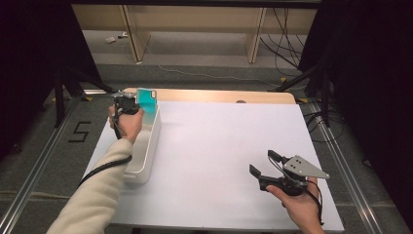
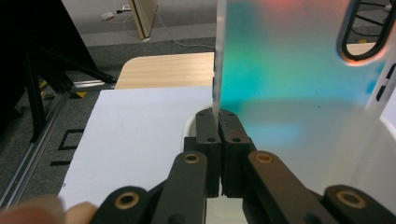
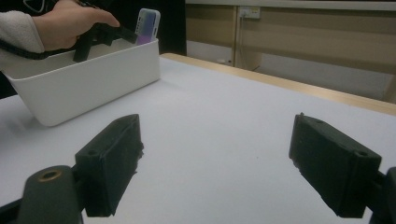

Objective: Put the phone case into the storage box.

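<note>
Your left gripper (image 1: pixel 127 105) is clamped tight on the edge of that iridescent phone case (image 1: pixel 146 98), so it's pinched right between the pads. The case stands upright over the far end of the white bin (image 1: pixel 146 156), which sits at the left side of the white table (image 1: pixel 219 146). Your right gripper (image 1: pixel 265 163) hovers low over the bare tabletop, well apart from the bin, jaws spread wide with nothing in them.

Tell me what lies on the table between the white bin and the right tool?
Nothing: between the white bin and the right tool, the white table is bare, as the high view shows.
</note>
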The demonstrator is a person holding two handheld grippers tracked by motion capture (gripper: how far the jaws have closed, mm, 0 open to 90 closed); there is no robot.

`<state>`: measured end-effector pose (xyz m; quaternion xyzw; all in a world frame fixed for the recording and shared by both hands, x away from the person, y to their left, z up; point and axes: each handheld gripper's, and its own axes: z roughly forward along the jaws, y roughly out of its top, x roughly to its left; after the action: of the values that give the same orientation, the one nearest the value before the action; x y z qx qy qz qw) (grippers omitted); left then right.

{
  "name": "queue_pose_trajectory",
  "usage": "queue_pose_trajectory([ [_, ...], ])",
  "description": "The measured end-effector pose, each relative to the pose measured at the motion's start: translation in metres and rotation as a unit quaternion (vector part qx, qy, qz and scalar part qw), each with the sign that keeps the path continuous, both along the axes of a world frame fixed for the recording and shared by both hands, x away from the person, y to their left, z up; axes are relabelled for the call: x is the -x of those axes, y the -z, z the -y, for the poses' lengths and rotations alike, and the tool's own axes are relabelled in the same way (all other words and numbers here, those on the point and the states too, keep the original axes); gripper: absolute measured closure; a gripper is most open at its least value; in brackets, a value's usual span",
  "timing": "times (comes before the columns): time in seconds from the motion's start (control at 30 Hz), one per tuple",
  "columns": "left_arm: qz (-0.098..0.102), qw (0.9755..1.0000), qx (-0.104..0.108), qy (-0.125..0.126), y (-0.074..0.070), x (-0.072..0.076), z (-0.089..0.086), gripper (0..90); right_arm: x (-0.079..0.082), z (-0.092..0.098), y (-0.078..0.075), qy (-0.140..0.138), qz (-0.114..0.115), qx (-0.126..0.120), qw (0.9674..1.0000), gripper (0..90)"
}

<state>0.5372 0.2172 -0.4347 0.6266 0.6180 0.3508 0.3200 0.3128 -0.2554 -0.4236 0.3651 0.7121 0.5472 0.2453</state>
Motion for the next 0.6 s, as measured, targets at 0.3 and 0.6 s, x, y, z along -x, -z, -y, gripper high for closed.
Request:
queue_pose_trajectory([
  [0.3, -0.005, 1.0, -0.002, 0.003, 0.0012, -0.001, 0.0011, 87.7, 0.0005, 0.0, -0.0006, -0.001, -0.006, 0.003, 1.0, 18.1],
  [0.6, -0.009, 0.9999, -0.004, 0.006, 0.0028, -0.0003, 0.0011, 87.4, 0.0, -0.0002, -0.0001, 0.0, 0.0, -0.001, 1.0, 18.1],
])
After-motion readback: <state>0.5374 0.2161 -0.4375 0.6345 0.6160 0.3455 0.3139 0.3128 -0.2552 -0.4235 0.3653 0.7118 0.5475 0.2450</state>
